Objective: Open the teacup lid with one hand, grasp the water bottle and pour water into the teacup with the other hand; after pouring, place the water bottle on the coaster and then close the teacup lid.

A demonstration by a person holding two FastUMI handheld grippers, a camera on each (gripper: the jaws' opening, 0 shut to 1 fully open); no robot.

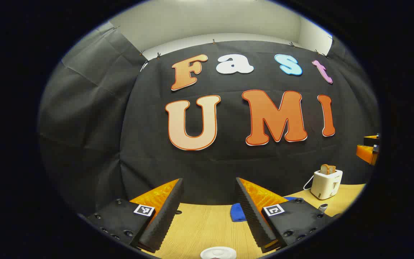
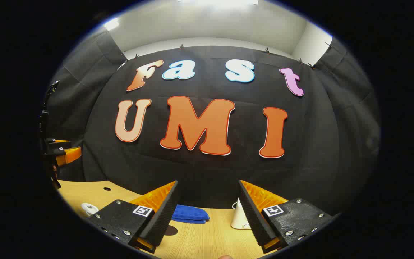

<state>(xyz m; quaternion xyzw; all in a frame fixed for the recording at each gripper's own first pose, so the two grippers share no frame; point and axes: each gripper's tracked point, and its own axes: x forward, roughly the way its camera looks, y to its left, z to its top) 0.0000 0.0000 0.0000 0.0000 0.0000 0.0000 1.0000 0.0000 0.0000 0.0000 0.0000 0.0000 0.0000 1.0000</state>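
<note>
Wooden table (image 1: 199, 226) bears toaster (image 1: 326, 184), blue cloth (image 2: 190, 214).

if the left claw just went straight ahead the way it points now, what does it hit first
Probably nothing on the table: the open left claw points over the bare wooden table toward the black cloth wall. The blue cloth lies slightly right, though depth is unclear.

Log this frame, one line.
left gripper: open, empty | right gripper: open, empty | teacup lid: on | phase: pre-grasp

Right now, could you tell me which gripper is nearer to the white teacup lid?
Left. The left gripper hangs open just above the teacup lid, which lies below its fingers. From the right gripper, the lid sits well off to the left on the table.
</note>
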